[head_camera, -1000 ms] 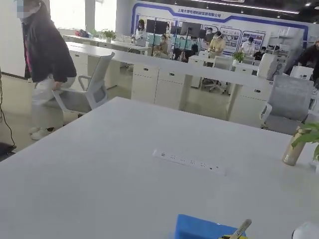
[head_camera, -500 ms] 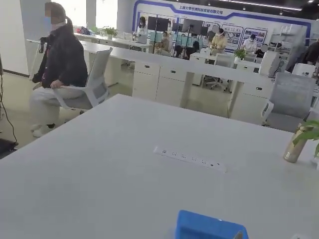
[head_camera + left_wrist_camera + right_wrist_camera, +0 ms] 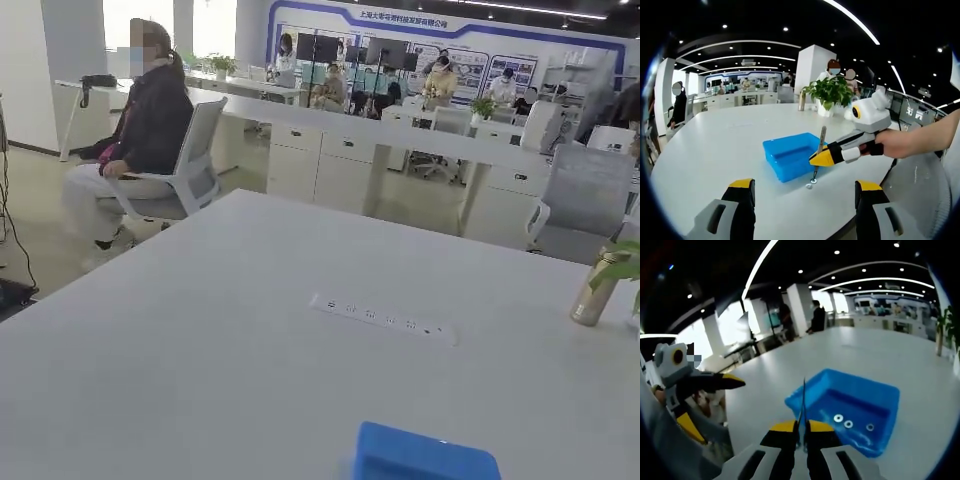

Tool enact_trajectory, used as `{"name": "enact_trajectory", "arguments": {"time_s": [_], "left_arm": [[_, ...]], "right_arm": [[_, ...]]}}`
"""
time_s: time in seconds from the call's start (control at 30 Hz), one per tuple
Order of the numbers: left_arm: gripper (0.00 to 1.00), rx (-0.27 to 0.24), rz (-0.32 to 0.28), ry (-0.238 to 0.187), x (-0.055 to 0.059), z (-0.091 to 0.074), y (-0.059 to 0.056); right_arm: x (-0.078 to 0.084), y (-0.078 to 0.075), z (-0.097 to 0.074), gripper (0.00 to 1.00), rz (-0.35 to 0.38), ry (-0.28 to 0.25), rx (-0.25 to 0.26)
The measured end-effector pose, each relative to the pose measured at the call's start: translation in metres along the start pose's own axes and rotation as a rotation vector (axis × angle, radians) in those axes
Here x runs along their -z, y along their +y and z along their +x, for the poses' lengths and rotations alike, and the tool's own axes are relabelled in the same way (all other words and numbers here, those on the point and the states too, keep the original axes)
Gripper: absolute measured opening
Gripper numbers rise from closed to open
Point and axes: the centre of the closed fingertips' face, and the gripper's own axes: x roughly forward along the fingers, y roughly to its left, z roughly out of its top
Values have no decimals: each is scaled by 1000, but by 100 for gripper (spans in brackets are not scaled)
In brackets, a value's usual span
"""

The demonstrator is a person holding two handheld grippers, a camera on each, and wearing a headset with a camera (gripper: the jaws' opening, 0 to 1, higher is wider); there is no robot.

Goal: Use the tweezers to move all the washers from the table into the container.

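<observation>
Blue container (image 3: 425, 462) sits close to the near edge of the white desk (image 3: 200, 350), right of middle. We log it as a shallow, open, rectangular tray of bright blue plastic. In the right gripper view three washers (image 3: 848, 424) lie flat on its floor in a loose row near one wall. They are small silver rings, each with a dark hole, close together but not touching. The right gripper (image 3: 801, 429) has its yellow-tipped jaws pressed together on the tweezers (image 3: 803, 400), a thin metal pair rising between them. In the left gripper view we see this gripper from the side. It holds the tweezers steeply, tips down at the desk just beside the container's wall. A further washer (image 3: 809, 186), pale and tiny, lies on the desk top there, and we cannot tell whether the tips touch it. The left gripper (image 3: 805, 200) has its jaws wide apart with nothing between them, low over the desk. A power strip (image 3: 382, 320) is set in the desk's middle. A bottle (image 3: 592, 292) stands toward the far right edge.
</observation>
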Motion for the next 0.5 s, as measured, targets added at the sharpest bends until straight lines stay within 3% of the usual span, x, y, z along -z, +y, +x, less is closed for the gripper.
{"name": "enact_trajectory", "arguments": {"time_s": [0.5], "left_arm": [[83,-2,-1,5,1,0,1]], "right_arm": [[9,2,6,4,-41,41,5]]}}
